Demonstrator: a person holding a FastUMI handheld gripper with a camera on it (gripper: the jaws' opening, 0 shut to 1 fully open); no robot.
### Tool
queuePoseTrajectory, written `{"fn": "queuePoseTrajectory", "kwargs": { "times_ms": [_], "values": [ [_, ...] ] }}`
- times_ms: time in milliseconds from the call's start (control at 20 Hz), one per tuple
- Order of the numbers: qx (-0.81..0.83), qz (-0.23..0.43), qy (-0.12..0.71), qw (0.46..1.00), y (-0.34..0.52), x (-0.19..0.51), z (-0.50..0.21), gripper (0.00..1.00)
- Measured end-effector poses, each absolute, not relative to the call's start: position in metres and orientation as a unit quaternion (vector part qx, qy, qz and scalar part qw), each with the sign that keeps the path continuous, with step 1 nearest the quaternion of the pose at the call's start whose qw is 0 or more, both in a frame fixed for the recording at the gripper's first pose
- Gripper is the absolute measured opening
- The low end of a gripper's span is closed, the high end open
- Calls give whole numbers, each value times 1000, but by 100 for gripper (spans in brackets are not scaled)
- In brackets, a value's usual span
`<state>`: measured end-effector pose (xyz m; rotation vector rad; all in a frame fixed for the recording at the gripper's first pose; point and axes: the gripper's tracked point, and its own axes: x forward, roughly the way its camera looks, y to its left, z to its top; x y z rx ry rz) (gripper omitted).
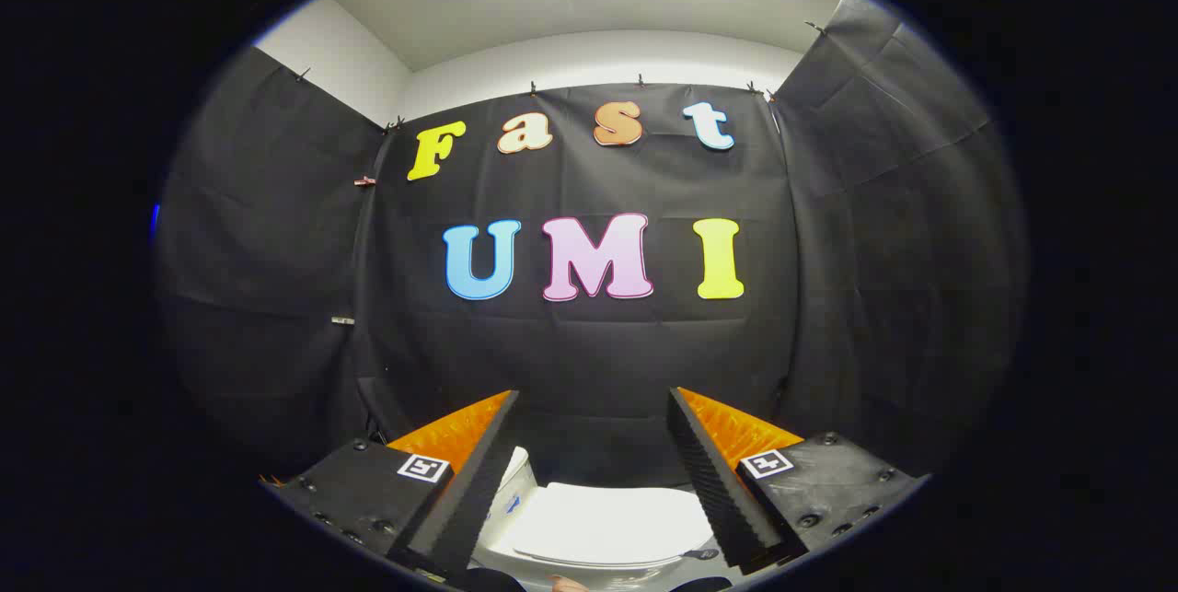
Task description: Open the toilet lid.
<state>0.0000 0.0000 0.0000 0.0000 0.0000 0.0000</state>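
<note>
A: Black cloth (589,353) hangs on three sides of the booth, clipped along the top. White wall band (589,58) and ceiling above it, with a bright light strip overhead.

B: Toilet?

A: Low down, between the fingers and just beyond them. White toilet (589,555), seen from above and in front. Toilet lid (612,523) is flat and closed, pale, with a thin rim line at its near edge. Tank (511,491) partly hidden behind the left finger.

B: Gripper?

A: Gripper (594,399) is open, fingers spread wide with nothing between them. No contact with the lid; tips point at the cloth above it.

B: Anything in the way?

A: Nothing between fingers and lid. A small pinkish bit shows at the bottom near the rim; can't tell what it is.
</note>
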Motion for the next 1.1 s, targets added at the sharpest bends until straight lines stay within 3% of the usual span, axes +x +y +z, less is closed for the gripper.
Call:
{"fn": "queuePoseTrajectory", "kwargs": {
  "times_ms": [1100],
  "values": [
    [-4,-15,1,1000,-9,-2,-1,99]
  ]
}}
